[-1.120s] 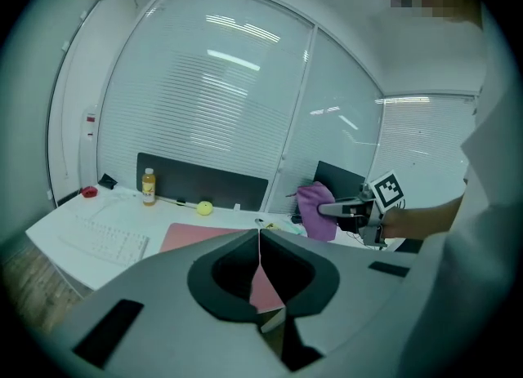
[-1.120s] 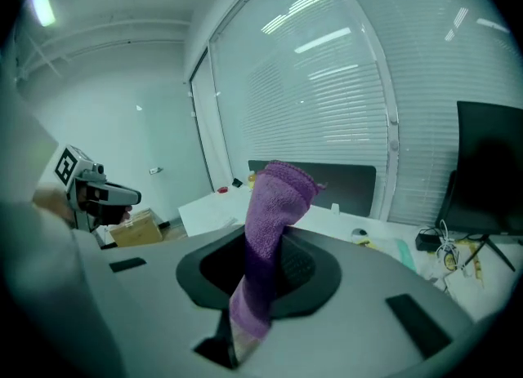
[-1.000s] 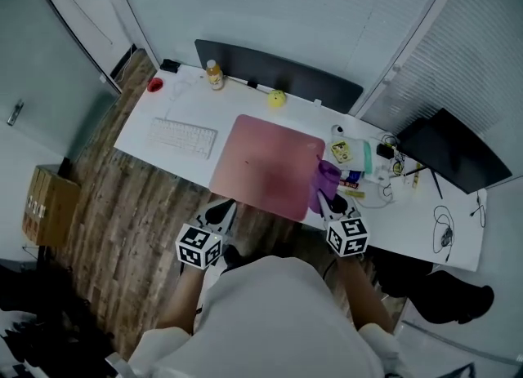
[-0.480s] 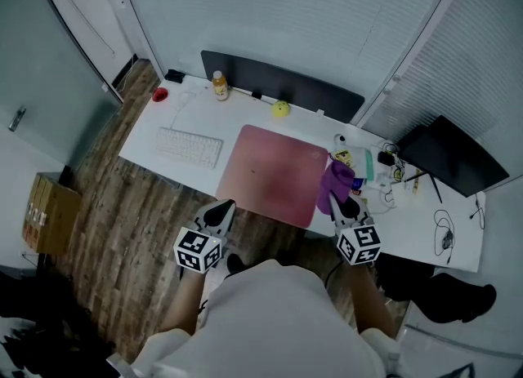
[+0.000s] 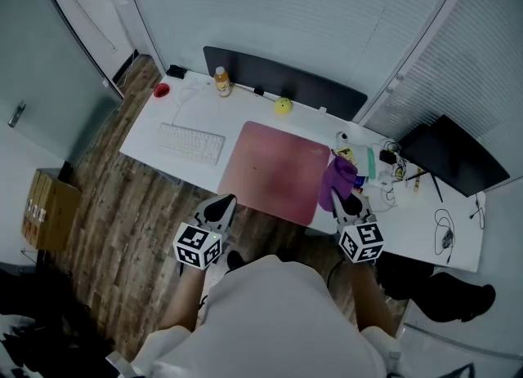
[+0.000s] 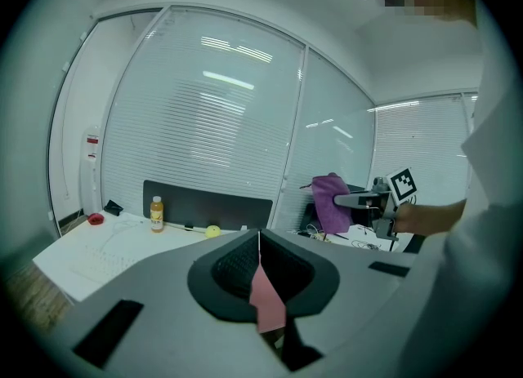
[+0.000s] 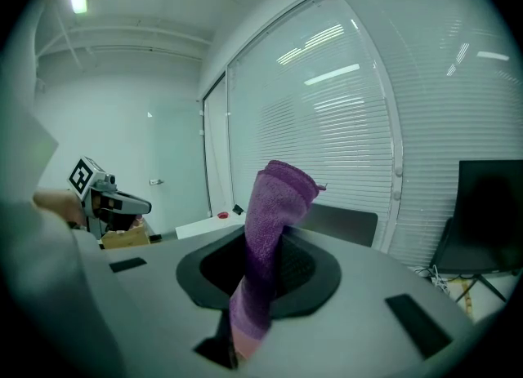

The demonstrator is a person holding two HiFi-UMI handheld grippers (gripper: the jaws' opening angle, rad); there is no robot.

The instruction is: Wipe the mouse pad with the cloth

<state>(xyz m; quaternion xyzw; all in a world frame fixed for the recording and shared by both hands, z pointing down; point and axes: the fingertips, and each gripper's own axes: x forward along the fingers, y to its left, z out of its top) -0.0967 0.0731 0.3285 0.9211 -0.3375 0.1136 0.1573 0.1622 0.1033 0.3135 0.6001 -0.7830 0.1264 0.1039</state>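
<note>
The right gripper (image 5: 343,200) is pinching the cloth (image 5: 338,177): its jaws are pressing in on the purple fabric from both sides. In the right gripper view the cloth is standing up out of them in a loose, twisted fold, with its lower end trailing down behind the tips. From the head view the cloth is sitting at the right edge of the pad (image 5: 276,171), overlapping that edge and partly covering the small clutter (image 5: 364,160) beside it. The left gripper view is showing the cloth hanging from the jaws, raised above the desk (image 5: 163,127).

The left gripper (image 5: 219,205) is holding nothing. Its jaws are pressing together with only a thin slit between them, and through the notch below the tips a wedge of the pink pad is showing. This gripper is hovering over the wood floor (image 5: 122,205), just off the desk's near edge, near the pad's near left corner and not touching it.

The pad is lying flat in the middle of the desk, with a keyboard (image 5: 189,143) to its left, and a bottle (image 5: 221,82) and a yellow ball (image 5: 283,106) standing behind it.
</note>
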